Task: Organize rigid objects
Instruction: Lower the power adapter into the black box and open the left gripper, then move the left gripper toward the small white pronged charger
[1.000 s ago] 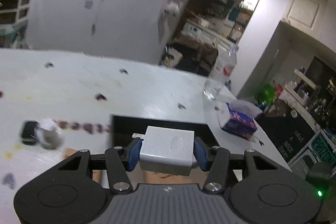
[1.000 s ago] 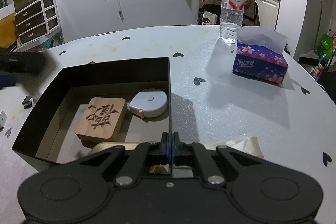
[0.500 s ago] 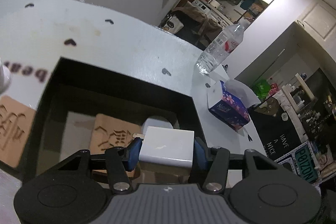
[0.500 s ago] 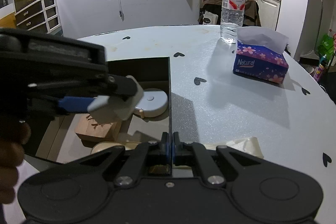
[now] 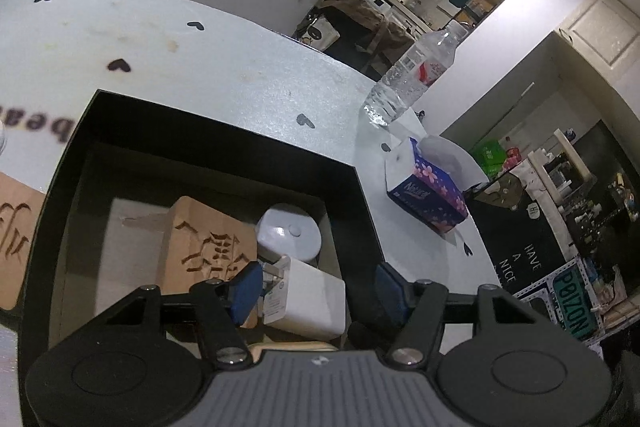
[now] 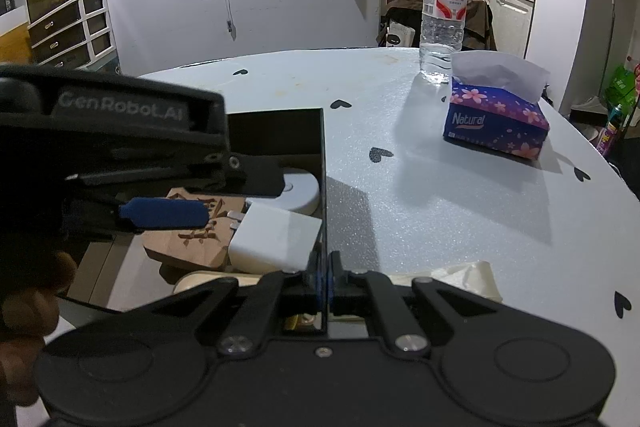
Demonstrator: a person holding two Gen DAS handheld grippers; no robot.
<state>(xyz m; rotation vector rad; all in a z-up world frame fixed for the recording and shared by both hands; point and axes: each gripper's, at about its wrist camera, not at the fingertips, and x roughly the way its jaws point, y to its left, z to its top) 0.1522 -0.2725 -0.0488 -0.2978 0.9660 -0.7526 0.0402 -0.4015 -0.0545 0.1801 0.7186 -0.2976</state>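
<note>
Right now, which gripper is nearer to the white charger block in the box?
Left. The left gripper is right over the white charger block, open around it. The right gripper is beside it, shut on the box wall.

Charger (image 5: 310, 297), wooden block (image 5: 208, 247) and tape measure (image 5: 290, 237) lie in box (image 5: 224, 131).

Left wrist view: looks steeply down from close above into the black box (image 5: 356, 187), toward the kitchen. Right wrist view: sits low at the box (image 6: 322, 163) wall's near edge, facing level across the table (image 6: 440, 207). Shared: box interior, tissue box (image 5: 428, 195) (image 6: 496, 123), water bottle (image 5: 408, 75) (image 6: 442, 15).
</note>
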